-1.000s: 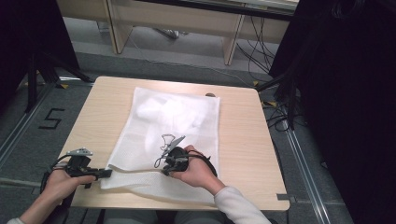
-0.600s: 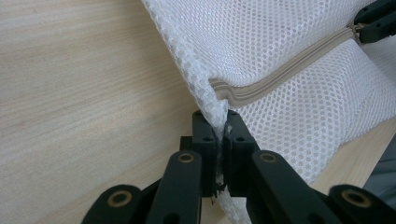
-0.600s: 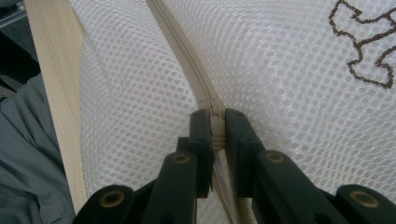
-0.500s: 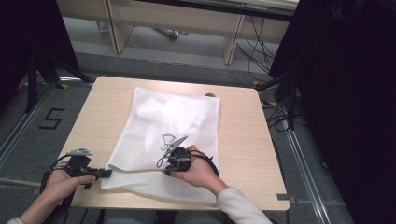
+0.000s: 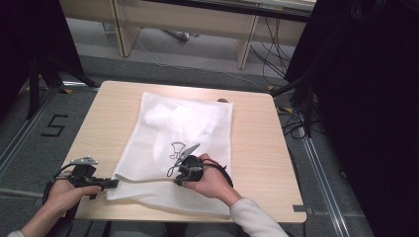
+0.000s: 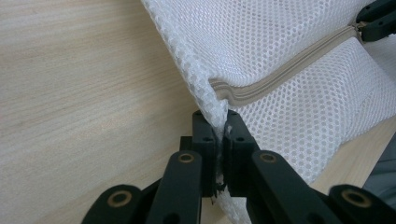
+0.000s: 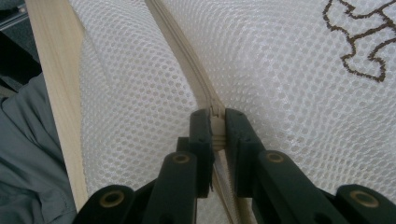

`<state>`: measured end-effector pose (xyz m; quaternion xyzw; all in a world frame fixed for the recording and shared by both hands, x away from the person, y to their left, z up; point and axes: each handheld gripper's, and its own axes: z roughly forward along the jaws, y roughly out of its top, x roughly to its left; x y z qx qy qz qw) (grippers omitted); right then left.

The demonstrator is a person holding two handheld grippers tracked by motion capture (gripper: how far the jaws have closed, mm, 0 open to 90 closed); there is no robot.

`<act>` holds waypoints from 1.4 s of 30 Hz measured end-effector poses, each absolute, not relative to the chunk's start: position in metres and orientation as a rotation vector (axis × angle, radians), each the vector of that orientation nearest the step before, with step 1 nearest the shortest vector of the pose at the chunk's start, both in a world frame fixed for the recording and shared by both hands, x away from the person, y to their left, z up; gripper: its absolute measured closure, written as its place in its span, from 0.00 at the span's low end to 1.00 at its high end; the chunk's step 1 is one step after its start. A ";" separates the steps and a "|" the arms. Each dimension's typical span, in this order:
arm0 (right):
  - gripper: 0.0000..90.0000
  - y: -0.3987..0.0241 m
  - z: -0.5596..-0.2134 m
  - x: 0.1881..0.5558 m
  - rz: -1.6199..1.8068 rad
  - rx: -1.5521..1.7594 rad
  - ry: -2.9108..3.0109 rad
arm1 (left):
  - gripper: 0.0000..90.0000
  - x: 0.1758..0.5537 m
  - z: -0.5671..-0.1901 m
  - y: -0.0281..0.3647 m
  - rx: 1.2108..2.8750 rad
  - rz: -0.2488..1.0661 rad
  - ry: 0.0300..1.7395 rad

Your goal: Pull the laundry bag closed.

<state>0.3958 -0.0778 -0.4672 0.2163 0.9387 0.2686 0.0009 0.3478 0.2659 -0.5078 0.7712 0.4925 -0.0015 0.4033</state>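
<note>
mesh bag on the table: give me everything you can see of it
The mesh bag is white, net-like fabric with a beige zipper near its front edge and a dark outline print. It lies flat on the wooden table, something pale showing inside. The left tongs pinch its corner at the zipper's end; the right tongs are shut on the zipper, probably its slider.

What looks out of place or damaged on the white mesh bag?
Nothing looks damaged. The mesh bag lies slightly askew on the table, its near edge hanging over the front. Its zipper seems intact.
</note>
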 end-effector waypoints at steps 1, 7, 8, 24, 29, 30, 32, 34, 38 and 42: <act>0.92 -0.078 -0.467 0.396 0.843 0.679 2.947 | 0.94 0.348 -0.508 0.266 1.948 -0.004 1.244; 0.92 -0.079 -0.467 0.396 0.843 0.676 2.944 | 0.94 0.348 -0.508 0.266 1.948 -0.005 1.244; 0.92 -0.079 -0.467 0.396 0.844 0.676 2.944 | 0.94 0.348 -0.508 0.266 1.949 -0.004 1.244; 0.92 -0.086 -0.466 0.395 0.841 0.691 2.944 | 0.94 0.348 -0.508 0.266 1.950 -0.003 1.244; 0.92 -0.088 -0.466 0.395 0.845 0.697 2.942 | 0.94 0.348 -0.508 0.266 1.952 -0.003 1.244; 0.92 -0.088 -0.466 0.395 0.841 0.700 2.945 | 0.94 0.348 -0.508 0.266 1.951 -0.004 1.244; 0.92 -0.089 -0.466 0.395 0.843 0.691 2.943 | 0.94 0.348 -0.508 0.266 1.952 -0.003 1.244; 0.92 -0.090 -0.466 0.395 0.849 0.695 2.941 | 0.94 0.348 -0.508 0.266 1.952 -0.003 1.243; 0.92 -0.092 -0.465 0.395 0.841 0.702 2.945 | 0.94 0.348 -0.508 0.266 1.952 -0.004 1.244; 0.92 -0.094 -0.465 0.395 0.839 0.701 2.936 | 0.94 0.348 -0.508 0.266 1.953 -0.004 1.243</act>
